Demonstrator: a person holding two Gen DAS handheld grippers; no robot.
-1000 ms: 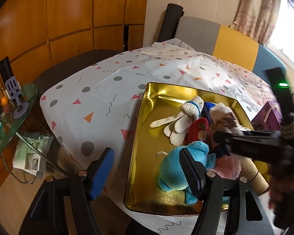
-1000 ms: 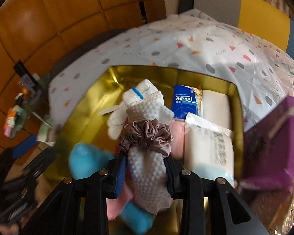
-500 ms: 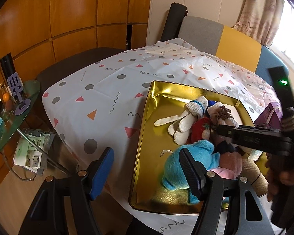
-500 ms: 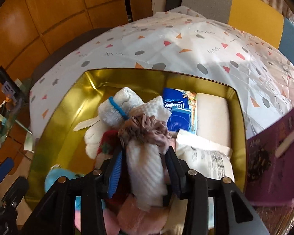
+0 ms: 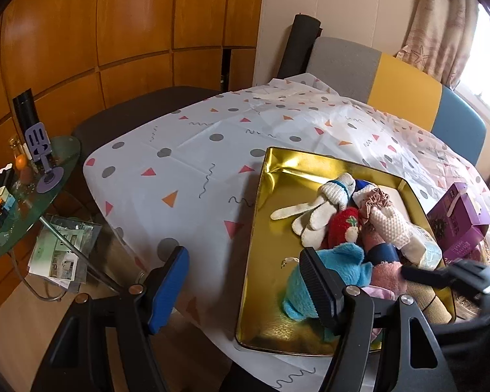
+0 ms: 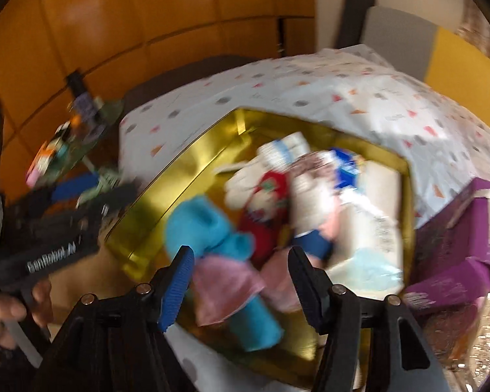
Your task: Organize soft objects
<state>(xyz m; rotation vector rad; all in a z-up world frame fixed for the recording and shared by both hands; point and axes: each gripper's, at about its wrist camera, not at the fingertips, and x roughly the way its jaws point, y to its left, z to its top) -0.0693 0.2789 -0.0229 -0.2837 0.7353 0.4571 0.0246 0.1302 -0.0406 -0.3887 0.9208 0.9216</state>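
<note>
Step in hand, as judged — between placements: the gold tray (image 5: 261, 215) is already loaded with soft things and neither gripper carries anything. The bench (image 5: 186, 170) is covered by a white cloth printed with dots and triangles; the tray sits at its near right corner, a purple box (image 5: 457, 225) just beside the tray's right side. Wood panelling is seen behind, a grey-yellow-blue chair back (image 5: 392, 75) at the far edge, a curtain (image 5: 447, 23) at the window, and a glass side table (image 5: 26, 196) with clutter to the left. Inside the tray lie a blue plush (image 5: 330, 274), a red sock (image 5: 344, 228), white gloves (image 5: 313, 212) and a white knit piece with a brown scrunchie (image 5: 377, 201), heaped together — the right-wrist view is blurred. The left gripper (image 5: 241, 290) is spread wide and empty, hovering over the tray's near-left edge. The right gripper (image 6: 240, 284) is likewise released, nothing between its pads. The next move likely calls for choosing one item from the heap and closing on it alone.
</note>
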